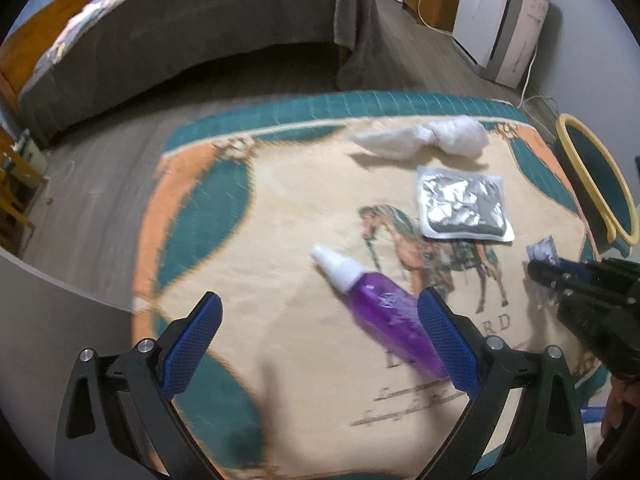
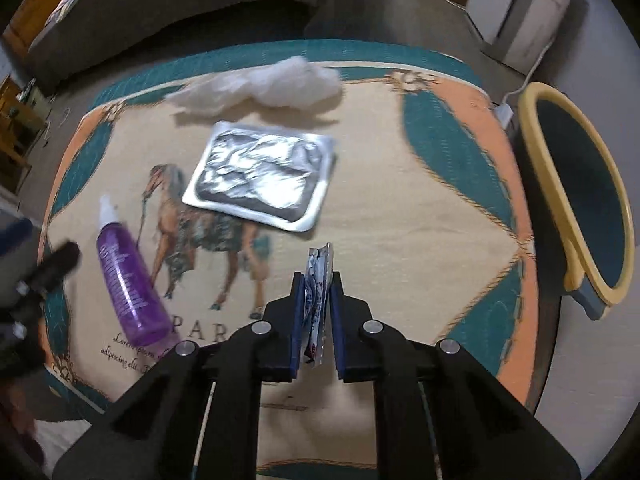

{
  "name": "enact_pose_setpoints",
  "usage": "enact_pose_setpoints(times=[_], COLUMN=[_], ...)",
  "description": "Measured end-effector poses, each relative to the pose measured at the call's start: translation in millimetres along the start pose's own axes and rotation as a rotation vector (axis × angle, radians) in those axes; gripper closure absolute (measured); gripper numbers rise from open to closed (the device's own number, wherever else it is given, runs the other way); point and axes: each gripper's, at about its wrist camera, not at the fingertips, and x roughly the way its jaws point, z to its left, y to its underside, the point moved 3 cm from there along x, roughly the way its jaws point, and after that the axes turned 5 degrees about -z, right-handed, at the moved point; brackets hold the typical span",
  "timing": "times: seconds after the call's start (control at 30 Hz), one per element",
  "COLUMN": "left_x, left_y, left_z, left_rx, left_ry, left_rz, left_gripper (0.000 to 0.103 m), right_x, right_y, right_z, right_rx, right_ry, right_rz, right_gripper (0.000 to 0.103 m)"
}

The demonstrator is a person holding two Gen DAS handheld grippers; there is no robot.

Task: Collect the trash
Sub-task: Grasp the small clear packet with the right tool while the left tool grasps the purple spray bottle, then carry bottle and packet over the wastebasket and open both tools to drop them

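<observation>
**Small wrapper pinched, bottle by the other gripper**

Right gripper (image 2: 317, 280) comes first, low in its own view. Its two blue pads are squeezed on a small crumpled wrapper (image 2: 319, 270), which sticks up between them at 12 o'clock. From the wrapper, a silver foil tray (image 2: 262, 174) lies on the cloth at about 11 o'clock. Past the tray, also near 11 o'clock, sits a white fluffy wad (image 2: 260, 88). A purple spray bottle (image 2: 128, 280) lies on its side at 9 o'clock from the wrapper, with its white cap pointing away. A bin (image 2: 560, 200) with a yellow rim stands off the table edge at 2 o'clock.

Over in the other view, the left gripper (image 1: 320, 316) has its fingers spread wide with nothing held. One blue pad (image 1: 448, 340) is just in front of the bottle. The cloth (image 2: 400, 220) has a horse picture on it.
</observation>
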Motion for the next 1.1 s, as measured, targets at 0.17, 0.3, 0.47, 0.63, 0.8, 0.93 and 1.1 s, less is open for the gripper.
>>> enact_pose_setpoints(times=[0.17, 0.3, 0.47, 0.63, 0.8, 0.93, 1.1], left_x=[17, 26, 35, 35, 26, 14, -6], left_y=[9, 15, 19, 19, 13, 2, -17], left_z=[-20, -33, -29, -23, -17, -16, -25], left_rx=[-0.004, 0.029, 0.036, 0.029, 0.029, 0.026, 0.065], left_ry=[0.043, 0.073, 0.054, 0.053, 0.065, 0.089, 0.095], left_rz=[0.046, 0.074, 0.081, 0.055, 0.011, -0.032, -0.105], left_gripper=[0.022, 0.045, 0.056, 0.067, 0.069, 0.07, 0.07], right_x=[2, 5, 3, 3, -5, -20, -45], right_y=[-10, -15, -13, -16, -17, -27, -46], right_z=[-10, -9, -4, -2, -1, -4, -13], right_rx=[-0.011, -0.021, -0.028, -0.038, -0.038, -0.034, -0.011], right_ry=[-0.007, -0.014, -0.009, -0.012, -0.015, -0.015, -0.025], right_rz=[-0.007, -0.012, -0.01, -0.02, -0.034, -0.079, -0.141], right_gripper=[0.091, 0.091, 0.091, 0.091, 0.091, 0.091, 0.091])
